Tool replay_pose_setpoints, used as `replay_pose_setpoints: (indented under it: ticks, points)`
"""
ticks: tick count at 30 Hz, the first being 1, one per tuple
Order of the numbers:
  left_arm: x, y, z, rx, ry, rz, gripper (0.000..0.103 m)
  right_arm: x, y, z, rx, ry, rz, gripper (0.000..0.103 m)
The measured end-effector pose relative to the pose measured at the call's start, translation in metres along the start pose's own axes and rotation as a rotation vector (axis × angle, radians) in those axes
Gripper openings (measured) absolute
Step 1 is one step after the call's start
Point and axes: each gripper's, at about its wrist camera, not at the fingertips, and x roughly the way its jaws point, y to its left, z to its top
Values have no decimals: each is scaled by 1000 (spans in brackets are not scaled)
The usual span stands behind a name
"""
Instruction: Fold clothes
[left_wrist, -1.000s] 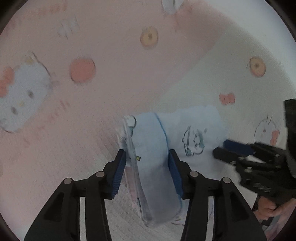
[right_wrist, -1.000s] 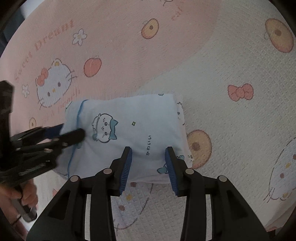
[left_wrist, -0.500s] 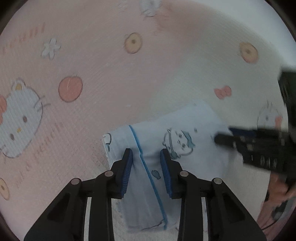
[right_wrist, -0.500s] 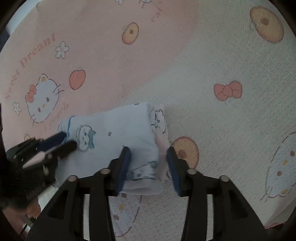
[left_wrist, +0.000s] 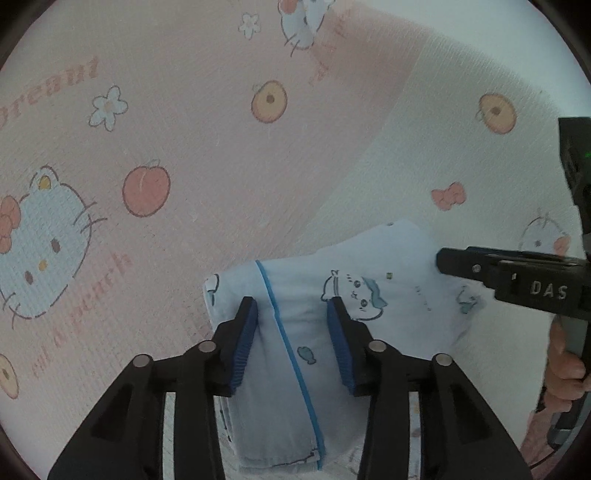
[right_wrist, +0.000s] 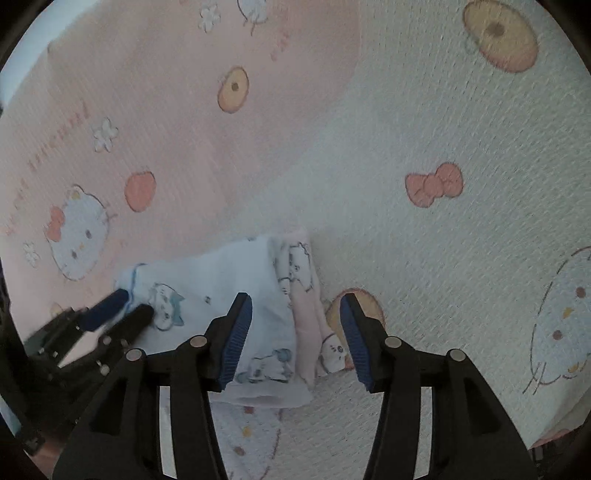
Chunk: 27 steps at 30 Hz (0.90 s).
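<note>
A small folded pale-blue cotton garment (left_wrist: 325, 295), printed with little cartoon cats and edged with a bright blue piping line, lies on a waffle-textured pink-and-cream bedspread (left_wrist: 192, 155) patterned with cartoon cat faces, peaches, bows and flowers. The bundle is a soft, roughly rectangular stack; in the right wrist view a pink-and-white printed layer (right_wrist: 306, 317) shows along its right edge, folded under the blue one.

The left gripper (left_wrist: 291, 306), black with ribbed blue pads, straddles the garment's left end at the piping; its jaws have just been opening, and the cloth sits between them with the pads about level with its sides, so whether they press cannot be told. The right gripper (right_wrist: 295, 306) straddles the garment's opposite end, its jaws having just been opening too: the left pad meets the blue fabric, while the right pad stands clear of the pink edge, over the bedspread. A hand (left_wrist: 565, 369) grips the right tool's handle right of the garment.
</note>
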Motion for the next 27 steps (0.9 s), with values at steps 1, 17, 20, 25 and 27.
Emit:
replay_pose_setpoints:
  ticks: [1, 17, 20, 25, 27]
  points:
    - [-5, -2, -1, 7, -14, 3, 46, 1, 3, -2, -12, 10, -9, 50]
    - [-93, 65, -26, -198, -17, 238, 66, -34, 118, -35, -228, -3, 55, 73]
    - [-129, 92, -38, -254, -23, 273, 77, -47, 147, -56, -289, 12, 84, 89]
    - [-203, 133, -75, -329, -30, 366, 81, -75, 183, -105, -320, 42, 77, 102]
    - [-236, 148, -94, -375, -50, 391, 81, -87, 201, -121, -299, 42, 96, 102]
